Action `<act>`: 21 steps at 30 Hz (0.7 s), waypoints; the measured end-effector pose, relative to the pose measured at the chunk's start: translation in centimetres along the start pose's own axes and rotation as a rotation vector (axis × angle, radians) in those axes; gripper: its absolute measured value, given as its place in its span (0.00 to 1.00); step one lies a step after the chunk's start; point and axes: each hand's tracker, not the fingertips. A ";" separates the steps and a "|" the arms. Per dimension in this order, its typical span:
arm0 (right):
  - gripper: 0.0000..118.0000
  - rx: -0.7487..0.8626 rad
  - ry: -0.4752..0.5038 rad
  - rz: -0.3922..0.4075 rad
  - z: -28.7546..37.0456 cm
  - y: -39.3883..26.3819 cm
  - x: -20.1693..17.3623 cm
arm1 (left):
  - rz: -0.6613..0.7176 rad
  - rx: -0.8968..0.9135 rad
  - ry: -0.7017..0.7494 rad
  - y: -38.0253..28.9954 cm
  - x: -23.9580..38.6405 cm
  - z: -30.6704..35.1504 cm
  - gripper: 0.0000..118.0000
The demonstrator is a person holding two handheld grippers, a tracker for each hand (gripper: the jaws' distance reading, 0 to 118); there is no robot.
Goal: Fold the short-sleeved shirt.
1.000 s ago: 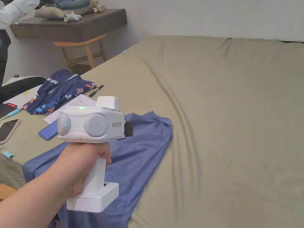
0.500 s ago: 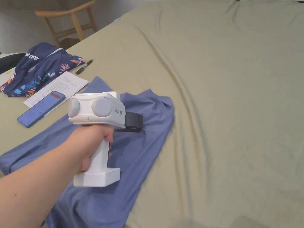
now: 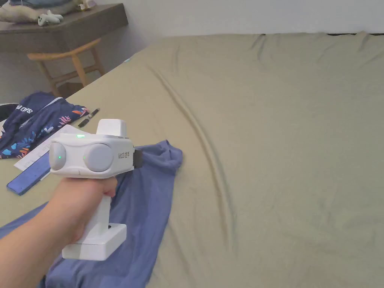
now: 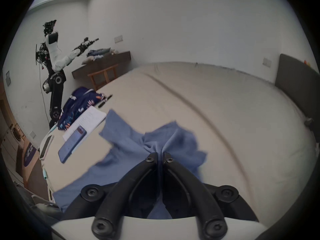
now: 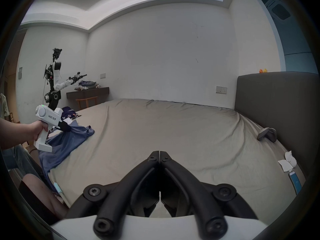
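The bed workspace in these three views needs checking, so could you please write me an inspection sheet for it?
Surface: olive-green bed sheet, creased, mostly bare.
Job's things: blue short-sleeved shirt, unfolded at the bed's left edge, one part lifted and bunched.
Clutter: navy floral garment, white paper sheet, blue phone, black pen; white tissues near the grey headboard.
Grippers: left gripper shut on the shirt; right gripper shut, holding nothing, above bare sheet.
Cables: nothing seen on the bed.
Surroundings: wooden chair, dark wall shelf, standing robot.
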 end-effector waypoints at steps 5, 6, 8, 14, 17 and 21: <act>0.00 0.072 0.004 -0.020 2.4 1.5 0.3 | -0.044 0.139 -0.119 4.5 3.3 7.0 0.02; 0.00 0.083 0.004 -0.026 2.9 1.7 0.5 | -0.049 0.166 -0.164 5.4 4.6 8.5 0.02; 0.00 0.098 0.000 -0.040 3.9 2.2 1.1 | -0.075 0.198 -0.218 7.1 8.0 11.5 0.02; 0.00 0.144 -0.064 -0.103 7.7 3.3 4.0 | -0.196 0.237 -0.485 10.2 21.4 18.9 0.02; 0.00 0.186 -0.111 -0.111 10.0 3.4 6.0 | -0.280 0.251 -0.590 10.0 29.0 21.1 0.02; 0.00 0.224 -0.214 -0.087 12.4 3.1 8.5 | -0.294 0.195 -0.746 8.7 39.3 21.2 0.02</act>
